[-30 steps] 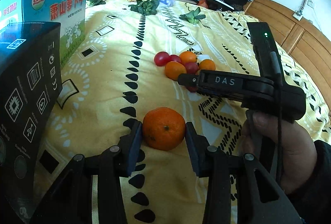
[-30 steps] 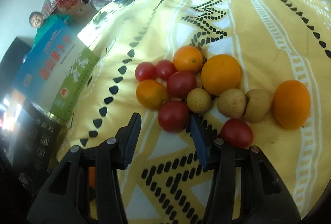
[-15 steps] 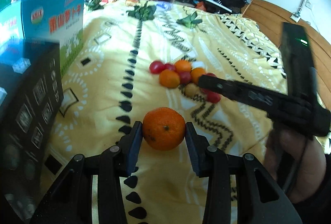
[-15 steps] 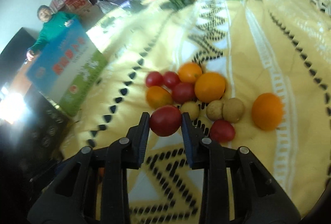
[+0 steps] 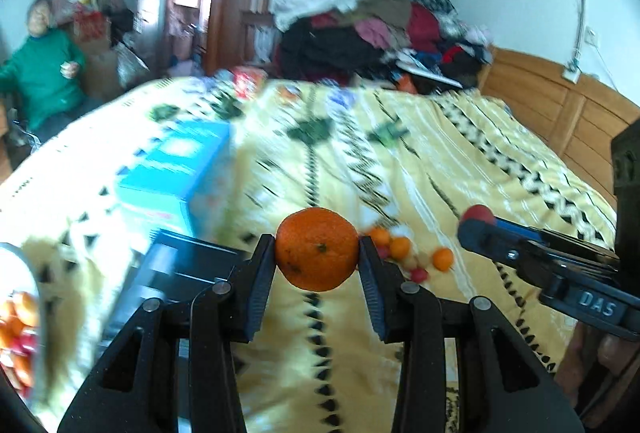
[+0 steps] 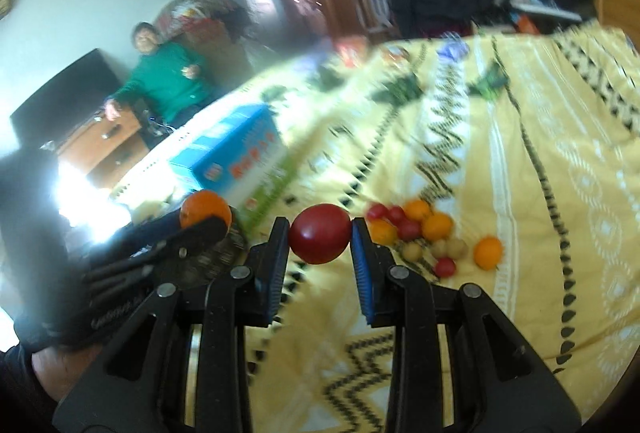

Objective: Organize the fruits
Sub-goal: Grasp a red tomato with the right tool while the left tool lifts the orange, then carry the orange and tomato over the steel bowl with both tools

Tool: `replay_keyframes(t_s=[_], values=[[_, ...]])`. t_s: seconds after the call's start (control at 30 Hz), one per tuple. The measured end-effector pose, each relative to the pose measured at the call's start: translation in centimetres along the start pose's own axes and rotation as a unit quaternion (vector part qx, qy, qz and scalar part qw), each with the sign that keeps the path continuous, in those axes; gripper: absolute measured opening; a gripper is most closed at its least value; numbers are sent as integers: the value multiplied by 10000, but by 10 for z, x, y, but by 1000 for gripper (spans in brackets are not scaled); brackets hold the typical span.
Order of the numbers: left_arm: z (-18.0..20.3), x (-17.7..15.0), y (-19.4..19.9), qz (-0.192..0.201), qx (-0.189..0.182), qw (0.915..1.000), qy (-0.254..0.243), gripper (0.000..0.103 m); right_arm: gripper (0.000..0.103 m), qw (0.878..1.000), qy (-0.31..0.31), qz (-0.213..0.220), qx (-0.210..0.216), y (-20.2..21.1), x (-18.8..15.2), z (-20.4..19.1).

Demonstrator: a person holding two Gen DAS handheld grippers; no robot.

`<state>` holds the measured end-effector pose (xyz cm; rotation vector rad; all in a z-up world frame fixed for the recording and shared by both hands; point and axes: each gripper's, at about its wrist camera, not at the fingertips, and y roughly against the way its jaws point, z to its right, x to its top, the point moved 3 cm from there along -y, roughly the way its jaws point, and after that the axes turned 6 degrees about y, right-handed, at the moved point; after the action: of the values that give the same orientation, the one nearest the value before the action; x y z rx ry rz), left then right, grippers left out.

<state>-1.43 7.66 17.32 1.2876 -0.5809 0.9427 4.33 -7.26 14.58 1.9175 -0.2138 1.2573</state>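
While the right tongs (image 6: 320,235) carry raised white letters reading "DAS" on their side in the left wrist view, the writing on the blue and green carton (image 6: 236,163) lying on the bed (image 6: 540,193) is too blurred to read. At the left edge of the left wrist view, a pale bowl (image 5: 34,285) holds orange and red fruit, while a fruit pile (image 6: 416,233) lies loose on the yellow bedspread. Both tongs are held above the bed pointing slightly downward: the left tongs (image 5: 318,253) clamp a mandarin (image 5: 317,249), and the right tongs, whose jaws have just been closing, pinch a red tomato (image 6: 320,233).
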Motion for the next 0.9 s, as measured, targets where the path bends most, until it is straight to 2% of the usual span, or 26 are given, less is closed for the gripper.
replay_keyframes(t_s=[0.2,0.37,0.63,0.9], values=[[-53,20,58,398,572,9974,169,42,31,9977,441,226,459,5,29,-69],[-105,27,100,611,1106,9913,369,42,31,9927,818,245,850,1,39,-128],[-199,27,149,819,1850,9754,872,42,31,9811,1329,84,1405,-24,46,-215],[-277,4,170,676,2417,9589,1327,42,31,9666,1672,-236,1930,-61,43,-295]])
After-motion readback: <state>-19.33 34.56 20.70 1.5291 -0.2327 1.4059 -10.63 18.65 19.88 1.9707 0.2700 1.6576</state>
